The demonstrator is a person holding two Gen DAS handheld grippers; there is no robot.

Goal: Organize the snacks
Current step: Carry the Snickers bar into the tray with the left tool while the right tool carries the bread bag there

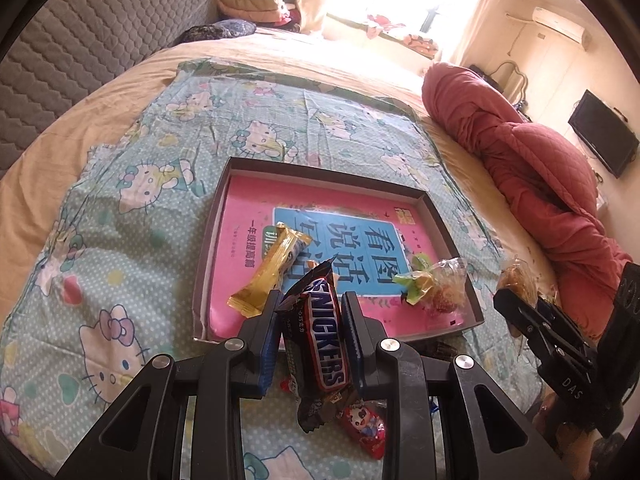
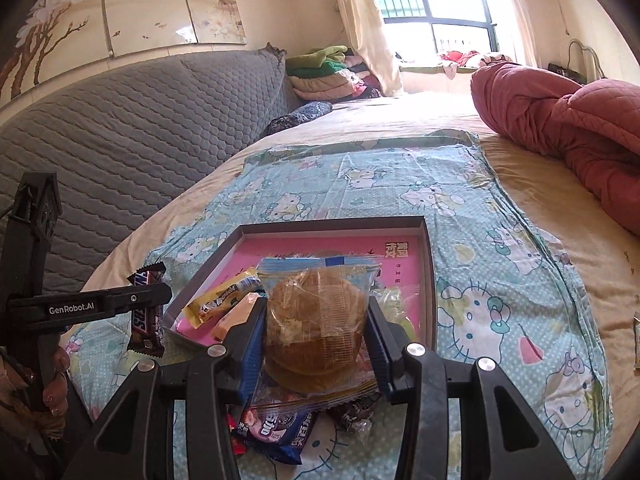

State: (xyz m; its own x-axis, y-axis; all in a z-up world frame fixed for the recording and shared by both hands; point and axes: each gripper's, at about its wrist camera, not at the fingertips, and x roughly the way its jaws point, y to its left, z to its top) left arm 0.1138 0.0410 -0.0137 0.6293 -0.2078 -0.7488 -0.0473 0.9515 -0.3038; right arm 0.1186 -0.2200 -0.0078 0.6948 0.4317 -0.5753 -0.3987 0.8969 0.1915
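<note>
My left gripper [image 1: 310,300] is shut on a Snickers bar [image 1: 320,344], held above the near edge of a shallow box lid [image 1: 440,216] lined with a pink book. In the box lie a yellow-wrapped bar [image 1: 272,268] and a clear packet with a green label [image 1: 432,284]. My right gripper [image 2: 316,308] is shut on a clear-wrapped round cake [image 2: 316,320], held over the box's near edge [image 2: 430,280]. The left gripper with the Snickers bar [image 2: 146,320] shows at the left of the right wrist view. The right gripper [image 1: 516,304] shows at the right of the left wrist view.
Loose snacks lie on the Hello Kitty sheet [image 1: 120,240] below the grippers: a red packet [image 1: 364,428] and a blue Oreo pack [image 2: 280,436]. A red quilt [image 1: 540,160] is bunched at the right. A grey padded headboard [image 2: 140,128] stands at the left.
</note>
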